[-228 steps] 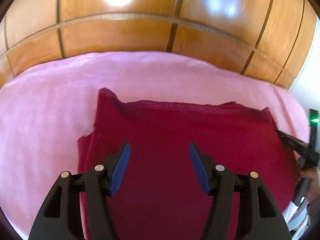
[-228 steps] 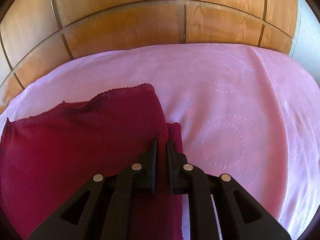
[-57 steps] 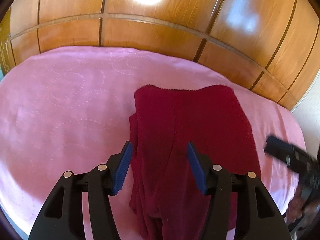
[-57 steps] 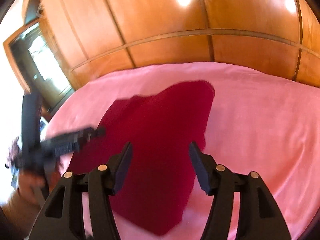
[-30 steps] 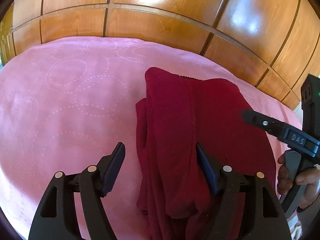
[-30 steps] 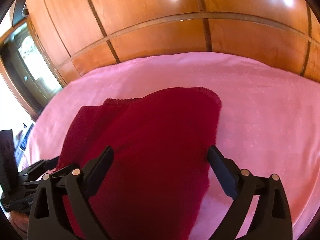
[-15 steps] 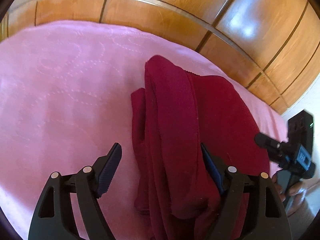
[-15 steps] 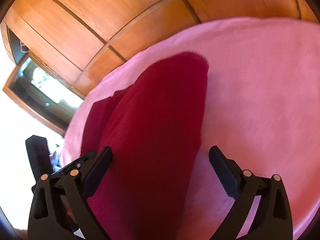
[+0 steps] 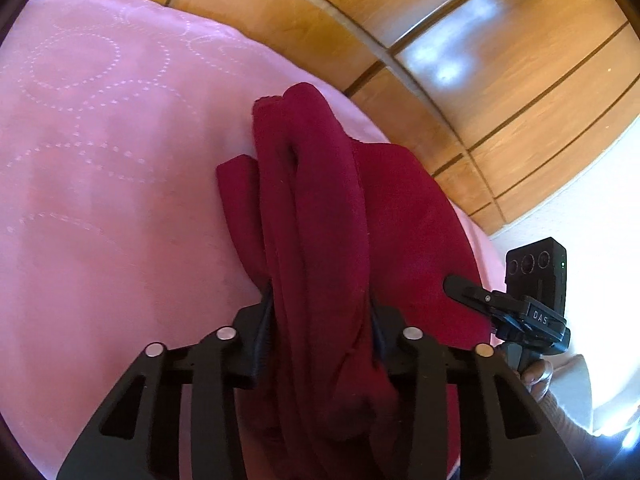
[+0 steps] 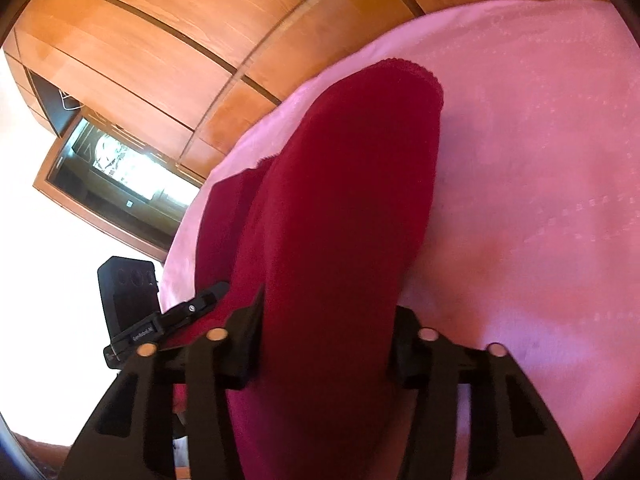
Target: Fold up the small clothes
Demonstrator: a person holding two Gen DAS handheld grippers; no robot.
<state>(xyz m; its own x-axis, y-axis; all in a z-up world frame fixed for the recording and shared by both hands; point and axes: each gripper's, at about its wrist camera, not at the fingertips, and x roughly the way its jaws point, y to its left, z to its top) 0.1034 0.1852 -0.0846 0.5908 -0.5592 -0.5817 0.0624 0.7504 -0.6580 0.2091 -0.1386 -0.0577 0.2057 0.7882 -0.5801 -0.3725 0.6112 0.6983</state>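
Observation:
A dark red garment [image 9: 320, 208] lies folded into a long strip on the pink bedspread [image 9: 100, 160]. My left gripper [image 9: 320, 312] is shut on its near left folds, the cloth bunched thick between the jaws. My right gripper [image 10: 326, 308] is shut on the near right side of the same garment [image 10: 352, 184], which rises in a hump between the jaws. Each gripper shows in the other's view: the right one [image 9: 504, 308] at the garment's right edge, the left one [image 10: 172, 316] at its left edge.
A wooden panelled headboard [image 9: 440, 40] runs behind the bed. The pink bedspread [image 10: 540, 160] spreads wide on both sides of the garment. A dark framed opening [image 10: 116, 176] shows at the far left in the right wrist view.
Both grippers were open over the garment half a second ago. Both have now closed on its near end, and the cloth bunches up between the jaws.

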